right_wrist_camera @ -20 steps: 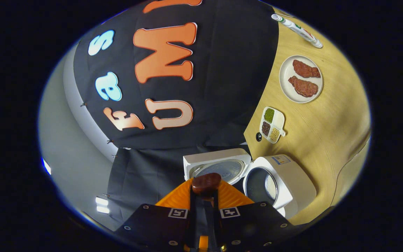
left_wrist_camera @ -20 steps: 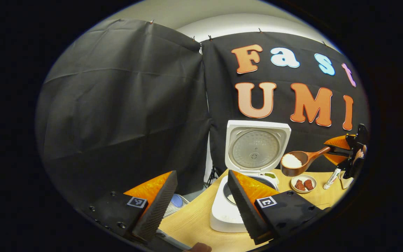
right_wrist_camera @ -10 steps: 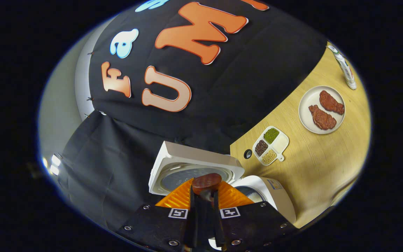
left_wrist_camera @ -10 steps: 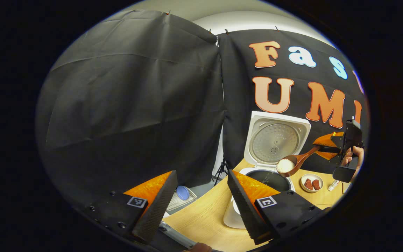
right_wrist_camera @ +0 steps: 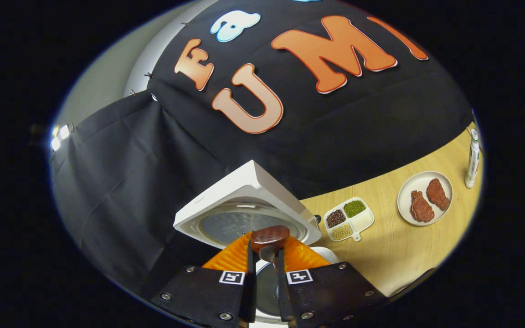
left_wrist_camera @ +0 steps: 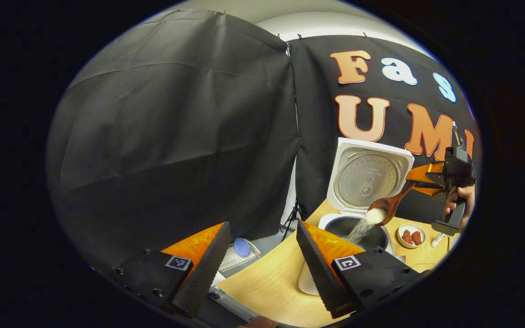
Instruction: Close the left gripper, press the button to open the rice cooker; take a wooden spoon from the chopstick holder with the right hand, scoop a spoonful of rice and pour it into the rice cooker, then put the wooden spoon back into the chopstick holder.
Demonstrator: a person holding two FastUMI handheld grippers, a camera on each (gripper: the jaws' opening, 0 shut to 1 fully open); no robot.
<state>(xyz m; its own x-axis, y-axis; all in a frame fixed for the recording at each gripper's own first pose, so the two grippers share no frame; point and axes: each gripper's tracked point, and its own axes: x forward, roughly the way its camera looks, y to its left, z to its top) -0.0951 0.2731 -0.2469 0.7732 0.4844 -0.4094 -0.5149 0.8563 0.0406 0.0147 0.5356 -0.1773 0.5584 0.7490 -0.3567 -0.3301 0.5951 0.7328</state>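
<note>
Right tool (left_wrist_camera: 419,181) clamped wooden spoon (left_wrist_camera: 392,205), rice (left_wrist_camera: 360,228) streamed into rice cooker (left_wrist_camera: 358,225) at 4 o'clock. Left tool (left_wrist_camera: 262,264) wide, empty. Tilt slowly, bowl centred over pot.

Light wooden table (right_wrist_camera: 394,255) carries white rice cooker (left_wrist_camera: 310,284), lid raised, near left edge; white divided dish of beans (right_wrist_camera: 349,218) just beside; round plate with two red meat pieces (right_wrist_camera: 425,198); upright white bottle (right_wrist_camera: 472,159) toward right edge.
</note>
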